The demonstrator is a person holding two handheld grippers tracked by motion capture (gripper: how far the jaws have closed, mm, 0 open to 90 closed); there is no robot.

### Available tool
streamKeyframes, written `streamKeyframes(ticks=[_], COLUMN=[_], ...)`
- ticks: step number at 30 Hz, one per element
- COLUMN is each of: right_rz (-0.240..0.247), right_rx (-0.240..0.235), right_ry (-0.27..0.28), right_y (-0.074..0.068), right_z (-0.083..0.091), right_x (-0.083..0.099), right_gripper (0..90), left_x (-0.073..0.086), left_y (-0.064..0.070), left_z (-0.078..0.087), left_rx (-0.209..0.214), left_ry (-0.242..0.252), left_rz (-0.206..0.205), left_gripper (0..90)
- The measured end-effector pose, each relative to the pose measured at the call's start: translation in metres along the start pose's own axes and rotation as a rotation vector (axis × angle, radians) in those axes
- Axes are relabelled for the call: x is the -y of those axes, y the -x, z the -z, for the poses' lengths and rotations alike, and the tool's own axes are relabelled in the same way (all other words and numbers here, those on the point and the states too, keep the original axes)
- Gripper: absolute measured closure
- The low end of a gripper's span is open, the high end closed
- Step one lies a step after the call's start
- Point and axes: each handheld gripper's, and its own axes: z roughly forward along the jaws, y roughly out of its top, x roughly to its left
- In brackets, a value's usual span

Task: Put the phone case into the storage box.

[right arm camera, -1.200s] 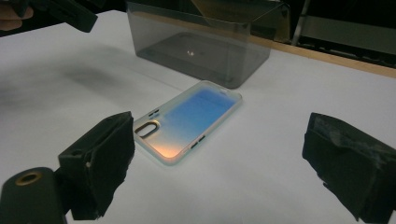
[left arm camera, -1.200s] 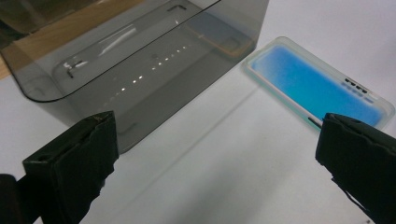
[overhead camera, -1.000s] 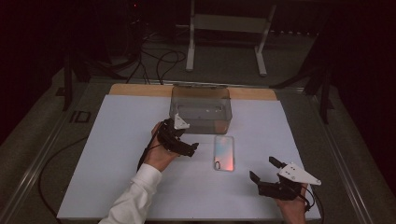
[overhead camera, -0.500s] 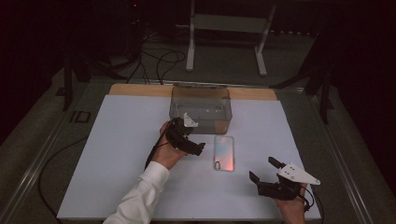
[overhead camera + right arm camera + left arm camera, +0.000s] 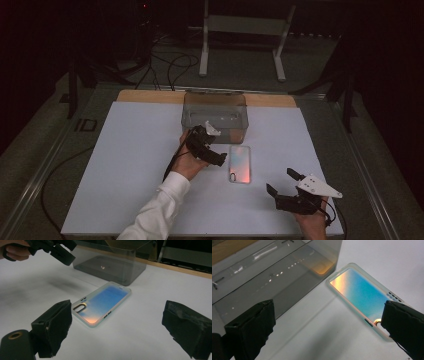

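White sheeting covered the table, its near edge cut off at six o'clock. Toward twelve o'clock stood a smoky clear box, its thin walls hard to trace against the dark floor. An iridescent phone case lay flat just at the box's five o'clock. The left gripper hovered at the case's nine o'clock, jaws spread wide, one jaw covering the case's camera corner in its own view. The right gripper sat at the case's four o'clock, jaws wide, holding nothing.
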Motion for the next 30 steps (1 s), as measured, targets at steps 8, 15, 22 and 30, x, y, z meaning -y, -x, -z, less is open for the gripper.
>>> streamKeyframes(ticks=[8,15,22,30], right_rz=[0.002,0.001,0.001,0.001], right_rx=[0.001,0.0,0.0,-0.002], right_ry=[0.003,0.002,0.003,0.002], right_y=[0.001,0.0,0.001,0.001], right_z=[0.001,0.0,0.001,0.0], right_x=[0.0,0.0,0.0,0.0], right_gripper=[9.3,9.3,9.2,9.3], left_x=[-0.003,-0.005,-0.006,-0.009], left_y=[0.006,0.011,0.015,0.017], left_z=[-0.011,-0.021,-0.029,-0.037], left_rx=[0.001,0.007,0.011,0.03], left_ry=[-0.02,-0.04,-0.051,-0.054], left_rz=[-0.007,-0.007,0.001,0.027], left_gripper=[0.3,0.4,0.6,0.7])
